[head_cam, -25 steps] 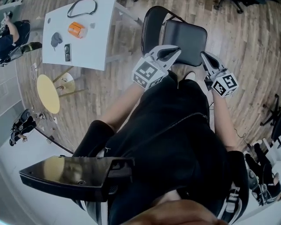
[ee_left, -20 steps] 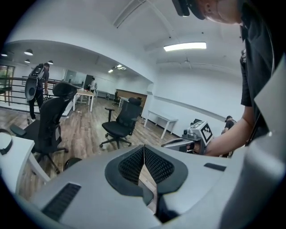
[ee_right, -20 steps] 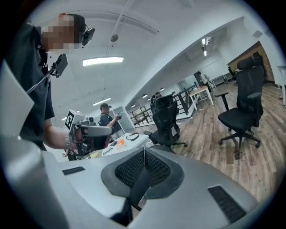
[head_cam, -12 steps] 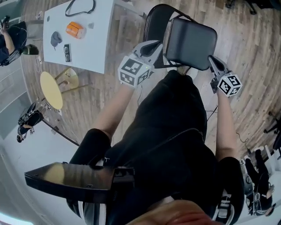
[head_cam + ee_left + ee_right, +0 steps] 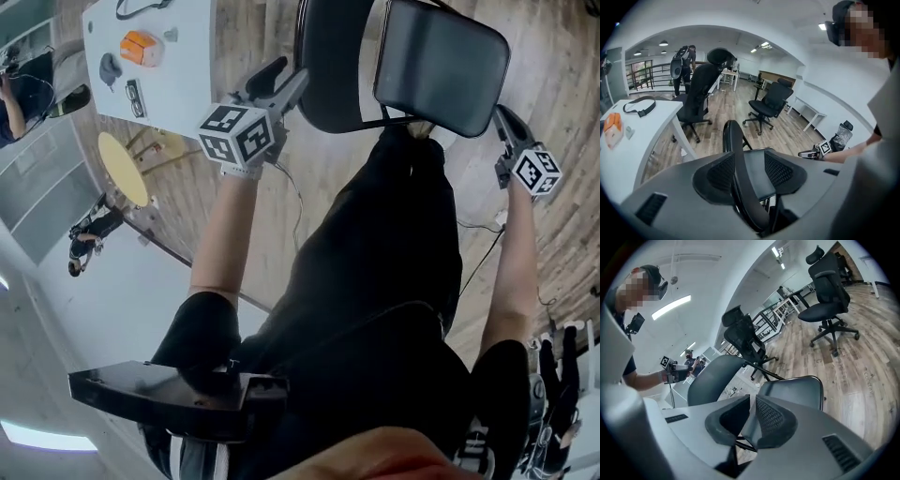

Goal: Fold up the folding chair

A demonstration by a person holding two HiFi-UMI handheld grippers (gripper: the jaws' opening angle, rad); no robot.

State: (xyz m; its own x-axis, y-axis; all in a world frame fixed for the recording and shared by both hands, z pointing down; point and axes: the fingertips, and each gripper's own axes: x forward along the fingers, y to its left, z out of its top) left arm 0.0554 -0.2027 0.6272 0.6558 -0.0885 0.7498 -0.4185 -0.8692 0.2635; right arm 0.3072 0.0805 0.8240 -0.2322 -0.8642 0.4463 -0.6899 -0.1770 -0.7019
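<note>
the chair (image 5: 441, 66) stands unfolded on the wood floor in front of the person, with its backrest (image 5: 328, 56) to the left in the head view and the seat to the right

the left gripper (image 5: 284, 81) is at the backrest's left edge. its jaws have just been opening and stand apart, and the backrest's dark rim runs up between them. the pads do not appear to press on it. the right gripper (image 5: 502, 118) is just beside the seat's right edge, with its jaws closed together and nothing between them

the white table (image 5: 183, 89) at the upper left bears an orange thing (image 5: 141, 47), a black strap (image 5: 145, 7) and a few small dark items

only the head view shows both grippers flanking the chair at once, and a yellow stool (image 5: 122, 169) next to the table

the left gripper view looks along the backrest's edge, which the head view sees face on. it shows black office chairs (image 5: 771, 101) farther back and the right gripper's marker cube beyond the seat

the right gripper view shows the seat's underside edge and the backrest from the other side, with the left gripper held up beyond the backrest and more office chairs on the floor behind
</note>
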